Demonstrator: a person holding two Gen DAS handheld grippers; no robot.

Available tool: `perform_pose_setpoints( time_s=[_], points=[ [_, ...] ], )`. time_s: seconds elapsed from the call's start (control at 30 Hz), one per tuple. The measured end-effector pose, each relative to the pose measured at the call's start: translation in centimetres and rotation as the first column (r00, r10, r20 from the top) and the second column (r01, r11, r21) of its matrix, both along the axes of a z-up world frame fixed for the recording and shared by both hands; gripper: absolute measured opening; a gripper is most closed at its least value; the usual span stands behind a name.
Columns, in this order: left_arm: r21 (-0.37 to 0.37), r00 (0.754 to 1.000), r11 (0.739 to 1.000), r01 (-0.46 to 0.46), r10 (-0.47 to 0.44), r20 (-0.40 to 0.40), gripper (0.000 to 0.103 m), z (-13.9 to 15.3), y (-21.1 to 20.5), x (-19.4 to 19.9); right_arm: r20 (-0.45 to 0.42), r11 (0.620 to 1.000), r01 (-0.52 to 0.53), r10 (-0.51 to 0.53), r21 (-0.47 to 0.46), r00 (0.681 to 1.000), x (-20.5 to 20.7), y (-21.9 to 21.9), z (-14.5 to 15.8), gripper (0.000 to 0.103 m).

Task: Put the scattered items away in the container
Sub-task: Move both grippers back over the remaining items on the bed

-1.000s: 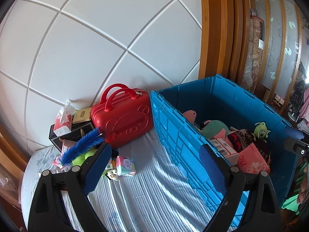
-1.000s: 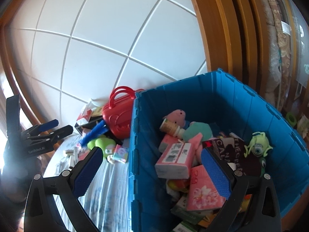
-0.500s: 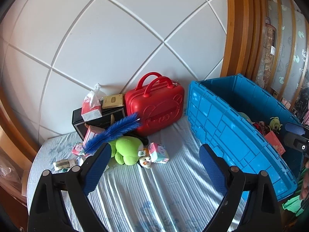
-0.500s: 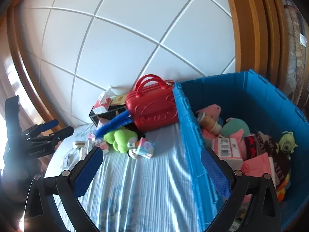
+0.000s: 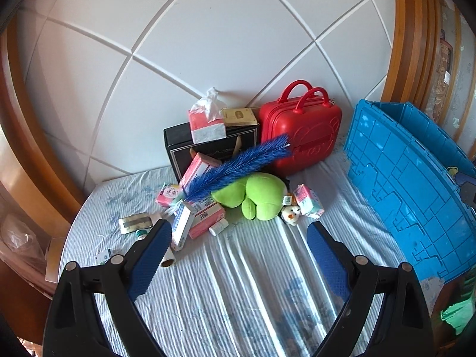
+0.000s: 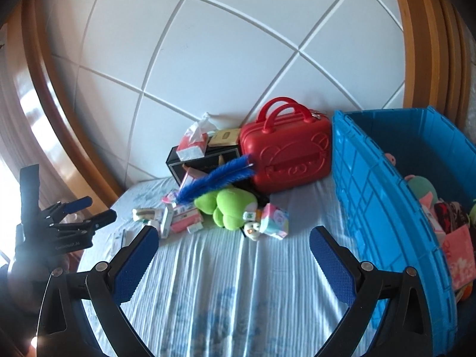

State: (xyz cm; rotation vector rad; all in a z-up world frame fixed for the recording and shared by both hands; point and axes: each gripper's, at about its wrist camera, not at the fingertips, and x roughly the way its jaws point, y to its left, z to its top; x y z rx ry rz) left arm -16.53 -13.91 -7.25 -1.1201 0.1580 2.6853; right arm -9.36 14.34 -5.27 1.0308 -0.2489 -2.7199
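Both claws, left claw [image 5: 238, 255] and right claw [image 6: 230, 260], stand wide open and hold nothing above the striped bed [image 6: 226, 282].

The green plush toy [image 6: 229, 206] lies in the clutter at 12 o'clock from the right claw, under a blue feather duster [image 6: 215, 178]. Judged soft, light and squashable; best pinched across its body.

The small carton [image 6: 275, 221] just beside it looks light and crushable.

The blue crate [image 6: 383, 208], at 3 o'clock, already holds plush toys and packets.
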Motion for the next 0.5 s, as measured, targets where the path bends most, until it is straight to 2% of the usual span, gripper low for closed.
perform_pose_setpoints(
  time_s=[0.17,0.37,0.5],
  points=[
    [0.004,0.998,0.998,-0.055,0.055,0.026,0.093,-2.1,-4.6,-0.7,0.037,0.999,-0.032,0.032,0.004,0.999,-1.3,-4.5,-2.7,0.103],
    [-0.030,0.991,0.991,-0.130,0.131,0.035,0.093,-5.0,-10.0,-1.3,0.099,0.996,-0.088,0.085,0.027,0.992,-3.0,-9.3,-7.0,0.103],
    [-0.053,0.982,0.982,-0.179,0.182,0.057,0.093,-7.9,-13.7,-2.0,0.153,0.991,-0.127,0.118,0.049,0.981,-4.4,-11.9,-10.0,0.103]
  ],
)
